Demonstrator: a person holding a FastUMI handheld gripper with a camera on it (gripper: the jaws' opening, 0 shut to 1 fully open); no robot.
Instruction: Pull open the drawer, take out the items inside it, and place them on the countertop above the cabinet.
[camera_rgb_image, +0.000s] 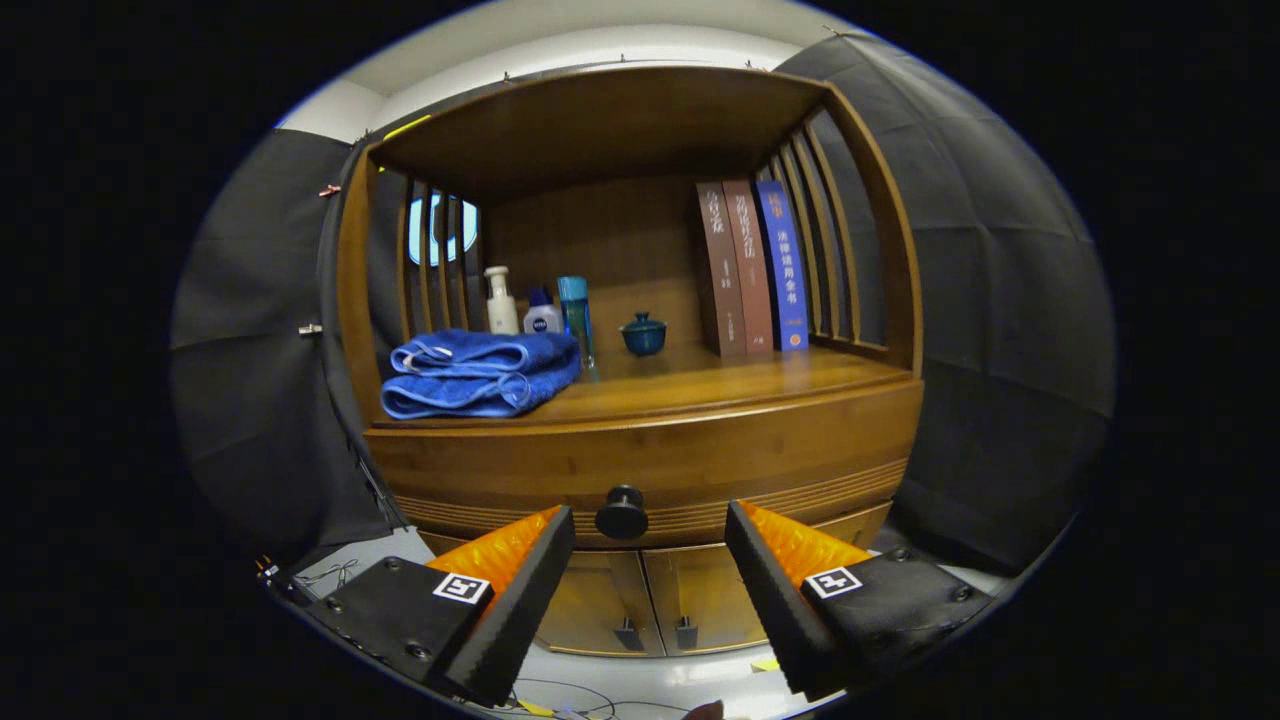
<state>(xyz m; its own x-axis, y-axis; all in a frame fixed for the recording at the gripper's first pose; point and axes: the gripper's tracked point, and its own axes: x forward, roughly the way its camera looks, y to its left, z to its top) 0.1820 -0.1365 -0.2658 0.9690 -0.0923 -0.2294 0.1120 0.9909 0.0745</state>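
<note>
— Wooden cabinet (640, 470) straight ahead of my tongs (650, 530). What do you want to know?

— How do the tongs stand?

— Wide apart. My two orange-and-black fingers (520, 560) are spread with nothing between them and nothing touched. The drawer (480, 470) front sits just beyond the fingertips, and its round dark knob (622, 512) lies in the gap between the tips, a little nearer my left finger, apart from both.

— Is the drawer open?

— It's shut, flush with the cabinet front. What lies inside is hidden from me.

— And the desk above it?

— The desk (720, 385) is the wooden top right over the drawer, beyond and above my fingers. On its left part, above my left finger, lies a folded blue towel (480, 372). Behind the towel stand a white pump bottle (501, 300), a small blue-capped bottle (543, 312) and a tall teal bottle (575, 318), close together. Past the knob, farther back, sits a small blue lidded cup (643, 335). Above my right finger three books (752, 268) stand upright against the slatted side, touching one another.

— Anything below?

— Under the drawer, between and below my fingers, two cabinet doors (650, 600) meet, each with a small dark handle. Loose thin wires lie on the pale floor (640, 680) beneath.
</note>
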